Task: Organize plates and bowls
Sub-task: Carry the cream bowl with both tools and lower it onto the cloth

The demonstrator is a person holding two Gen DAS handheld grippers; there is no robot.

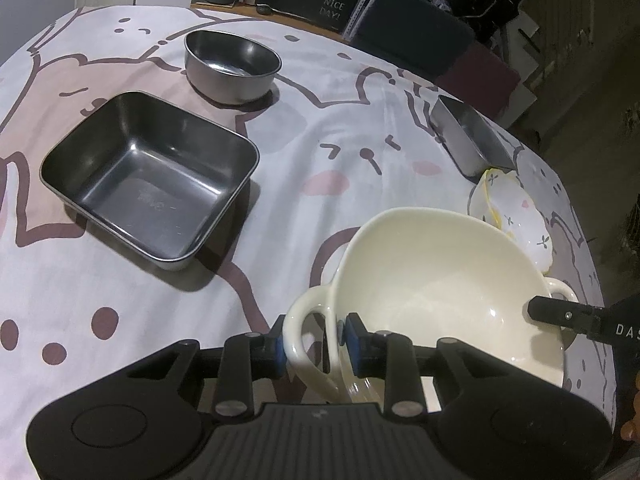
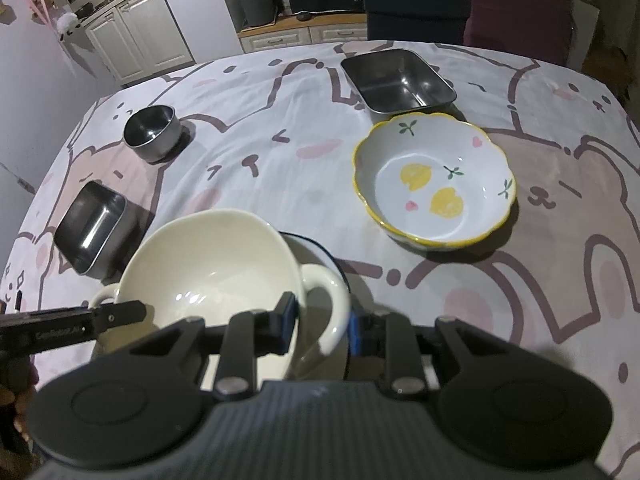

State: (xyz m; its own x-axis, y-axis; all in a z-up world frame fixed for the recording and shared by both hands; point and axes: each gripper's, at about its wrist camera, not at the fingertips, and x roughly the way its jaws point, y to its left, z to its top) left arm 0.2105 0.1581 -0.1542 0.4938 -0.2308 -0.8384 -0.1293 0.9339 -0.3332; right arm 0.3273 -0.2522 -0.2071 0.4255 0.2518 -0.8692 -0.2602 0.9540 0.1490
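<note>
A cream two-handled bowl [image 1: 432, 280] is held between both grippers, tilted above the table. My left gripper [image 1: 314, 340] is shut on its left handle [image 1: 298, 332]. My right gripper [image 2: 322, 324] is shut on its right handle [image 2: 332, 300]; the bowl [image 2: 208, 264] fills the lower left of the right wrist view. A blue-rimmed dish [image 2: 316, 252] shows just under the bowl. A floral scalloped bowl [image 2: 434, 184] sits to the right, also seen in the left wrist view [image 1: 516, 212].
On the cartoon-print cloth [image 1: 320, 128] stand a large square steel tray [image 1: 152, 176], a round steel bowl [image 1: 232, 66] and a smaller steel tray [image 1: 472, 140]. In the right wrist view they show as tray [image 2: 94, 226], bowl [image 2: 152, 130] and tray [image 2: 398, 80]. Chairs stand beyond the far edge.
</note>
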